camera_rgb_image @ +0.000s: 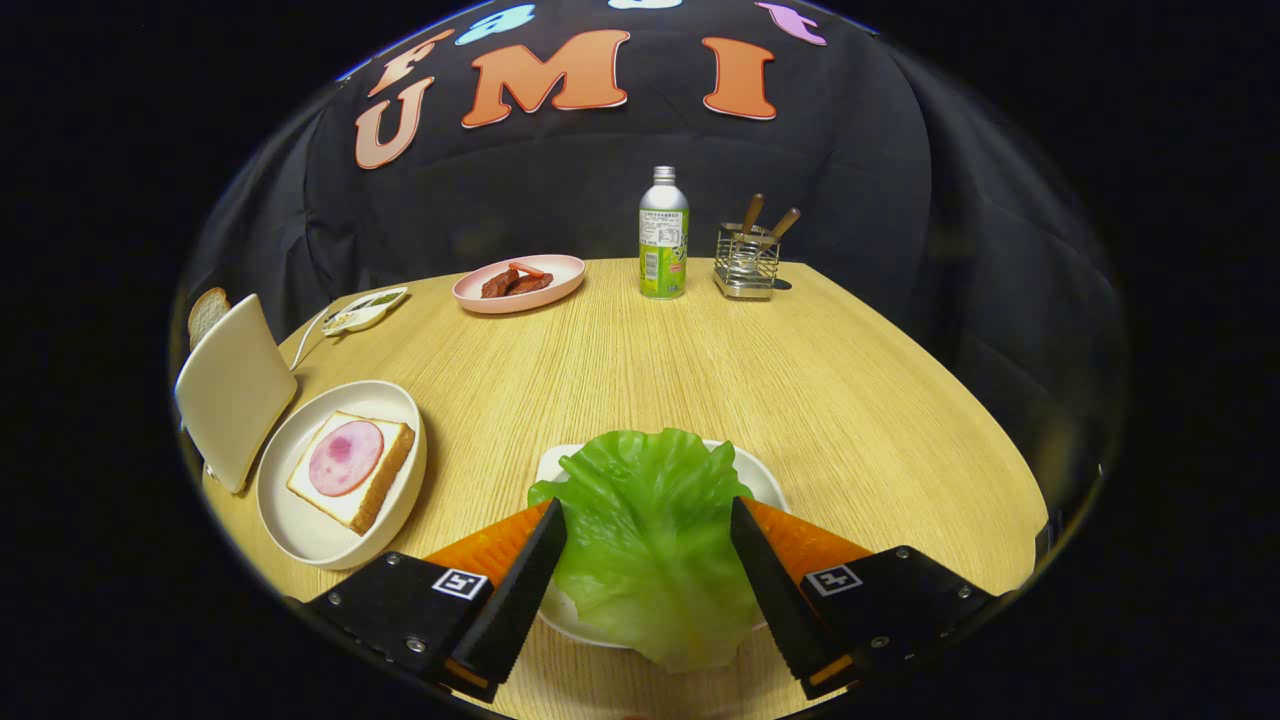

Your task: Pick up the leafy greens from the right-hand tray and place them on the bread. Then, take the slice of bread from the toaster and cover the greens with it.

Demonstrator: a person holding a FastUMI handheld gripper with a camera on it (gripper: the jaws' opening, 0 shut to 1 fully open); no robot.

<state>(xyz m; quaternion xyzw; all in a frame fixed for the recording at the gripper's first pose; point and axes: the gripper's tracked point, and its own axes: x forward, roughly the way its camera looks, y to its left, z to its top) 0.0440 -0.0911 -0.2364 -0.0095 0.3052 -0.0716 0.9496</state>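
Observation:
A green lettuce leaf lies on a white tray close in front of me. My gripper stands open, one finger on each side of the leaf, the leaf's edges reaching the inner faces of both. To the left, a white plate holds a slice of bread topped with a round of ham. Beside that plate, further left, stands a white toaster with a slice of bread sticking out of its top.
At the back of the wooden table are a pink plate with sausages, a small white dish, a green-labelled bottle and a wire holder with utensils. Bare tabletop lies between the tray and these.

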